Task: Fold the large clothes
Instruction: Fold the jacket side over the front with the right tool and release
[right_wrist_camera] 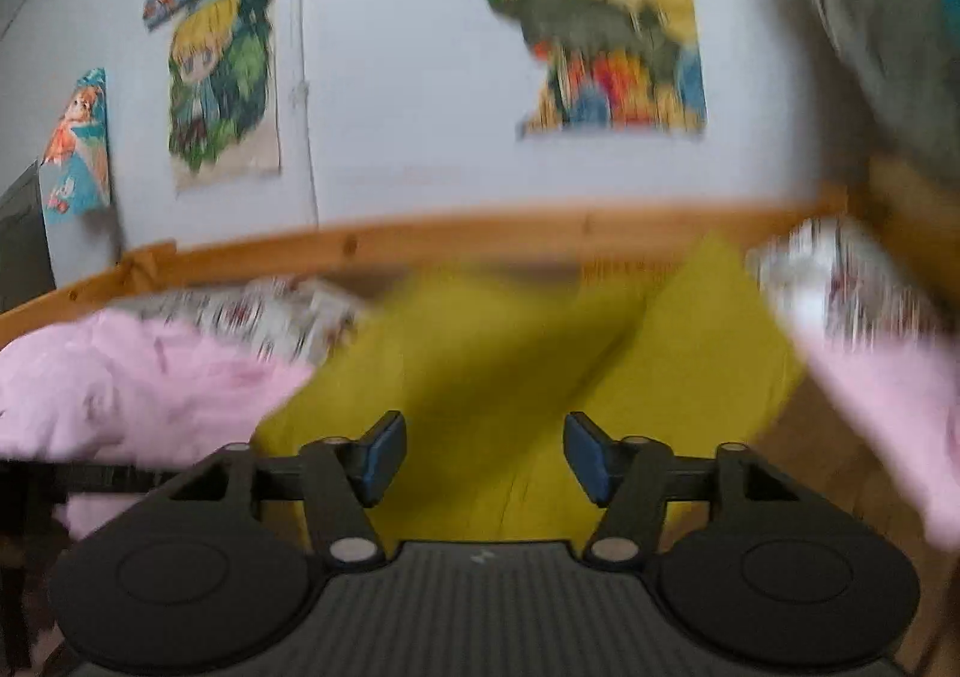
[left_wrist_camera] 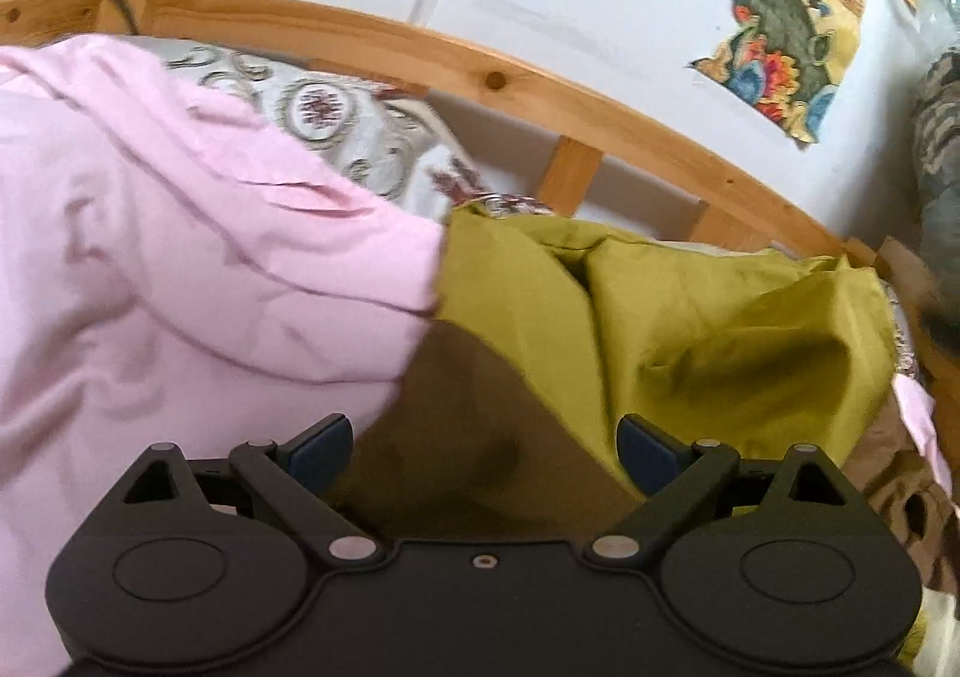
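A large pink garment [left_wrist_camera: 180, 269] lies bunched on the left of the bed. Beside it, on the right, lies a crumpled olive-yellow garment [left_wrist_camera: 690, 329]. My left gripper [left_wrist_camera: 486, 452] hovers over their meeting point, above a darker brown patch of cloth [left_wrist_camera: 468, 407]. It is open, with nothing between its blue pads [left_wrist_camera: 324, 452]. The right wrist view is blurred. There my right gripper [right_wrist_camera: 486, 458] stands open over the olive-yellow garment [right_wrist_camera: 510, 365], nothing between its fingers. The pink garment [right_wrist_camera: 138, 377] lies to its left, and more pink cloth [right_wrist_camera: 888, 401] to its right.
A patterned white bedspread [left_wrist_camera: 336, 125] shows behind the clothes. A wooden bed rail [left_wrist_camera: 492, 71] runs along the pale wall at the back. Colourful posters [right_wrist_camera: 606, 17] hang on the wall. Camouflage-patterned fabric [left_wrist_camera: 939, 137] hangs at the right edge.
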The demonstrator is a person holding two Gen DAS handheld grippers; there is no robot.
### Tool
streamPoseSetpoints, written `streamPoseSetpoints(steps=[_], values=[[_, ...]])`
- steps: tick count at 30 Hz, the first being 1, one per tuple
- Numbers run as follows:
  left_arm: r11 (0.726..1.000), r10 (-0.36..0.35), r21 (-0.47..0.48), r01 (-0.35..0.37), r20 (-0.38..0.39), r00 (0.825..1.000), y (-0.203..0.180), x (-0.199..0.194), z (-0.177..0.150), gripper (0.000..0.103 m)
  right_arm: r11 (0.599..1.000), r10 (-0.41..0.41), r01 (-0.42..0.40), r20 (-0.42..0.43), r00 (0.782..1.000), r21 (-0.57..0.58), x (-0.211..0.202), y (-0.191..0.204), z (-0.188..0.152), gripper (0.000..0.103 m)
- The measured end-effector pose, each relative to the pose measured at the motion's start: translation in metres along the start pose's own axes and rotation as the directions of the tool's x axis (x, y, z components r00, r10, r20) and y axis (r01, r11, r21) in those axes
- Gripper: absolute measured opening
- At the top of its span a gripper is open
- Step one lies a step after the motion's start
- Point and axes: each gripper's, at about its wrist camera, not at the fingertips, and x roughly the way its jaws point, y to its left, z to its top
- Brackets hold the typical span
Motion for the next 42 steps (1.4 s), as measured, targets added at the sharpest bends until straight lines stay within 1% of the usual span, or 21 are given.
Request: streamPoseSetpoints(steps=[1,3,5,6,7,8,10,12,15,17,19,22,24,27,29,30,32,34,36,39,42], values=[[1.000,-0.012,0.006,0.012,0.003,1.000,-0.006,0.002,0.000,0.095,1.000,-0.004,0.004,0.037,0.999,-0.009,0.008,-0.001,0.016,0.070],[0.999,-0.037,0.023,0.037,0.000,0.999,-0.018,0.007,0.000,0.095,0.999,-0.004,0.005,0.038,0.999,-0.045,0.033,0.002,0.040,0.078],[0.997,-0.067,0.048,0.067,-0.006,0.998,-0.031,0.013,-0.002,0.095,0.996,0.012,-0.012,-0.002,1.000,-0.085,0.064,0.006,0.048,0.078],[0.995,-0.078,0.062,0.079,-0.008,0.997,-0.037,0.015,-0.003,0.095,0.994,0.004,-0.010,-0.059,0.998,-0.108,0.080,0.008,0.047,0.076],[0.993,-0.087,0.074,0.088,-0.012,0.996,-0.042,0.017,-0.004,0.095,0.990,-0.031,0.010,-0.142,0.989,-0.144,0.095,0.011,0.043,0.065],[0.991,-0.098,0.086,0.099,-0.016,0.995,-0.047,0.019,-0.006,0.095,0.984,-0.066,0.032,-0.194,0.979,-0.176,0.102,0.012,0.033,0.045],[0.988,-0.116,0.100,0.117,-0.018,0.993,-0.052,0.021,-0.009,0.097,0.965,-0.139,0.072,-0.257,0.956,-0.253,0.107,0.010,0.011,0.032],[0.985,-0.122,0.117,0.124,-0.028,0.992,-0.056,0.025,-0.013,0.097,0.950,-0.191,0.103,-0.288,0.938,-0.296,0.104,0.000,-0.014,0.031],[0.980,-0.119,0.149,0.130,-0.083,0.989,-0.064,0.040,-0.020,0.097,0.961,-0.205,0.121,-0.343,0.917,-0.250,0.105,-0.022,-0.054,0.031],[0.977,-0.088,0.183,0.108,-0.113,0.990,-0.069,0.052,-0.027,0.097,0.964,-0.197,0.121,-0.334,0.922,-0.235,0.109,-0.030,-0.078,0.032],[0.972,-0.047,0.223,0.077,-0.134,0.990,-0.073,0.063,-0.035,0.097,0.957,-0.205,0.126,-0.302,0.931,-0.262,0.112,-0.027,-0.096,0.032],[0.956,0.005,0.291,0.041,-0.154,0.988,-0.076,0.074,-0.046,0.097,0.929,-0.238,0.143,-0.253,0.938,-0.341,0.116,-0.016,-0.109,0.032],[0.952,0.012,0.305,0.033,-0.146,0.989,-0.077,0.070,-0.047,0.097,0.928,-0.235,0.140,-0.248,0.940,-0.346,0.115,-0.016,-0.109,0.032],[0.965,-0.010,0.257,0.049,-0.150,0.989,-0.071,0.061,-0.043,0.097,0.944,-0.218,0.142,-0.241,0.946,-0.296,0.106,-0.020,-0.098,0.038],[0.974,-0.027,0.218,0.059,-0.147,0.989,-0.066,0.052,-0.040,0.097,0.950,-0.203,0.145,-0.193,0.960,-0.276,0.092,-0.021,-0.091,0.055],[0.976,-0.029,0.211,0.058,-0.141,0.990,-0.066,0.047,-0.039,0.097,0.952,-0.192,0.139,-0.176,0.965,-0.274,0.086,-0.020,-0.087,0.059],[0.975,-0.023,0.217,0.051,-0.128,0.992,-0.068,0.038,-0.038,0.098,0.951,-0.171,0.118,-0.170,0.971,-0.286,0.079,-0.015,-0.084,0.074],[0.972,-0.016,0.230,0.044,-0.124,0.992,-0.072,0.027,-0.039,0.098,0.940,-0.166,0.092,-0.205,0.965,-0.330,0.076,-0.008,-0.089,0.077],[0.971,-0.012,0.235,0.042,-0.125,0.992,-0.076,0.017,-0.040,0.098,0.920,-0.189,0.080,-0.254,0.949,-0.384,0.075,-0.005,-0.101,0.081],[0.971,-0.012,0.235,0.045,-0.138,0.990,-0.080,0.000,-0.041,0.099,0.921,-0.202,0.077,-0.299,0.932,-0.381,0.071,-0.007,-0.109,0.084],[0.969,-0.018,0.242,0.053,-0.146,0.989,-0.084,-0.021,-0.045,0.100,0.942,-0.162,0.065,-0.279,0.947,-0.329,0.043,-0.013,-0.105,0.089]])
